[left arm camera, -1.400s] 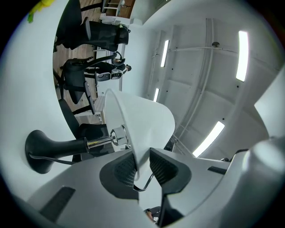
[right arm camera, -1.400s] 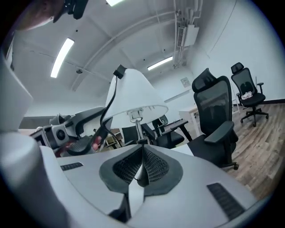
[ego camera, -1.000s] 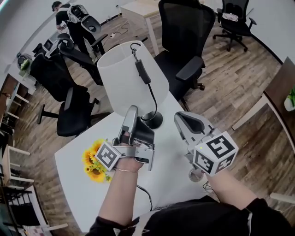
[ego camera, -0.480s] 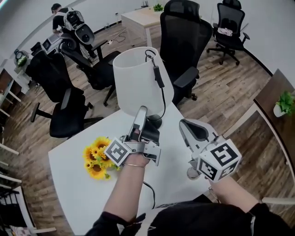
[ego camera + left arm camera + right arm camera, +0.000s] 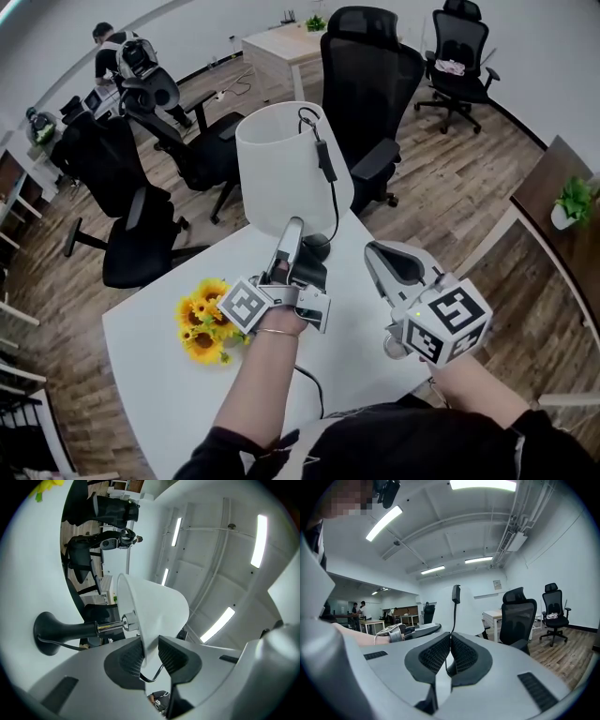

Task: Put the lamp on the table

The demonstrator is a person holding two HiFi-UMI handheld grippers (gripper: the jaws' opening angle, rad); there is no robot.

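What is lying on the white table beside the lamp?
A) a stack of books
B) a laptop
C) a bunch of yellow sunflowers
C: in the head view, yellow sunflowers lie on the white table, just left of the lamp.

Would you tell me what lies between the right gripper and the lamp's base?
In the head view, only bare white table separates the right gripper from the lamp's base.
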